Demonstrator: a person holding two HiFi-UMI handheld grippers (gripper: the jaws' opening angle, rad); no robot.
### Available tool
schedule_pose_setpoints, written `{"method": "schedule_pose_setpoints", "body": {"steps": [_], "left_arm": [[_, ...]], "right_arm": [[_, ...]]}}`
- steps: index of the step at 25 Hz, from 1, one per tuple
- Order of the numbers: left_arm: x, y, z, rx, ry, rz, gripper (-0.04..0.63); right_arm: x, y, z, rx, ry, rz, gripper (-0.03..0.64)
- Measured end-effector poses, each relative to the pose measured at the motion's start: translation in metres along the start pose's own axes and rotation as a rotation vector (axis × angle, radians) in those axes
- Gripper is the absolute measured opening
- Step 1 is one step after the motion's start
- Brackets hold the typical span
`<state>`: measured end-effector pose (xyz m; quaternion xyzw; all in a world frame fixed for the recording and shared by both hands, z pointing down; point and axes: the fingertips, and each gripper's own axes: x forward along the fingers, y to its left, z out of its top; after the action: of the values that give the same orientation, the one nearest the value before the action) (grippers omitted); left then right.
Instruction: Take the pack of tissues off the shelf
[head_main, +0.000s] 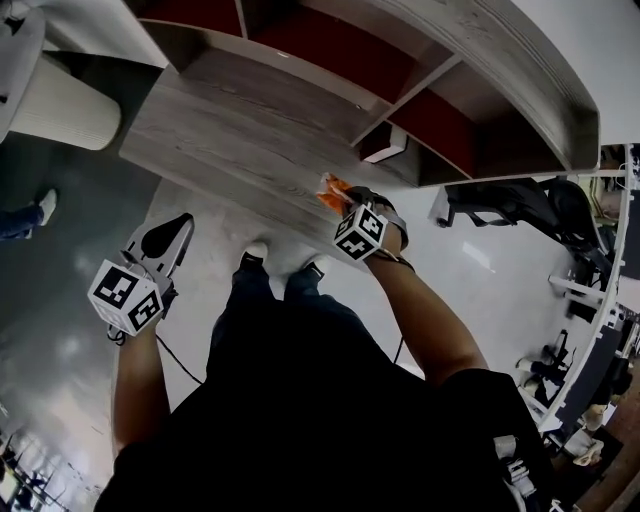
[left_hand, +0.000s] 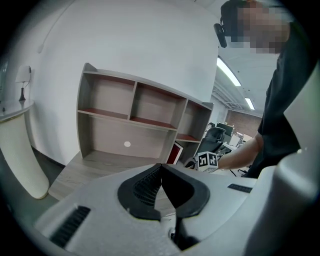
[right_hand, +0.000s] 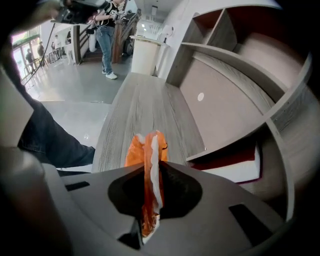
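Holding the orange-and-white pack of tissues in the right gripper, with the fingers clamped on its two sides, outside the shelf unit and above the wooden base board, at about 1 o'clock from the white shoes in the head view. Carrying nothing in the left gripper, with its fingers together, at 8 o'clock of the head view, well apart from the pack.

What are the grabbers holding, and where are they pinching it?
The right gripper pinches the orange pack of tissues by one end; the rest sticks out past the jaws. The left gripper holds nothing.
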<state>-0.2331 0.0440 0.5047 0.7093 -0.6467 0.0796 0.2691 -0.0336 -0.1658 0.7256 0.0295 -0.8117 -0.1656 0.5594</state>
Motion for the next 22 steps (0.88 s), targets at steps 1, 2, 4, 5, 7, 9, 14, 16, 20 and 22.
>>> {"method": "schedule_pose_setpoints", "body": {"steps": [1, 2, 4, 5, 7, 9, 14, 16, 20, 22], "left_arm": [[-0.001, 0.001, -0.003, -0.006, 0.002, 0.007, 0.018], [-0.003, 0.002, -0.005, -0.012, 0.005, 0.013, 0.018], [-0.005, 0.003, -0.011, -0.021, 0.012, 0.022, 0.018], [-0.006, 0.003, -0.014, -0.024, 0.017, 0.024, 0.018], [-0.008, 0.003, -0.021, -0.029, 0.028, 0.029, 0.018], [-0.011, 0.005, -0.026, -0.036, 0.041, 0.038, 0.018], [-0.015, 0.005, -0.033, -0.047, 0.061, 0.052, 0.018], [-0.015, 0.003, -0.033, -0.048, 0.064, 0.053, 0.018], [-0.012, -0.001, -0.031, -0.048, 0.067, 0.051, 0.018], [-0.010, -0.002, -0.033, -0.052, 0.069, 0.050, 0.018]], "right_arm": [[0.007, 0.003, 0.000, -0.008, 0.002, 0.011, 0.021], [0.014, 0.007, 0.000, -0.015, 0.004, 0.021, 0.021], [0.026, 0.013, -0.002, -0.030, 0.013, 0.036, 0.021], [0.032, 0.016, -0.004, -0.036, 0.019, 0.042, 0.021], [0.041, 0.020, -0.006, -0.044, 0.030, 0.048, 0.021], [0.049, 0.023, -0.007, -0.051, 0.037, 0.054, 0.021], [0.065, 0.032, -0.009, -0.074, 0.046, 0.066, 0.021], [0.068, 0.035, -0.009, -0.076, 0.047, 0.073, 0.021], [0.075, 0.038, -0.012, -0.073, 0.051, 0.080, 0.021], [0.077, 0.041, -0.015, -0.070, 0.053, 0.087, 0.021]]}}
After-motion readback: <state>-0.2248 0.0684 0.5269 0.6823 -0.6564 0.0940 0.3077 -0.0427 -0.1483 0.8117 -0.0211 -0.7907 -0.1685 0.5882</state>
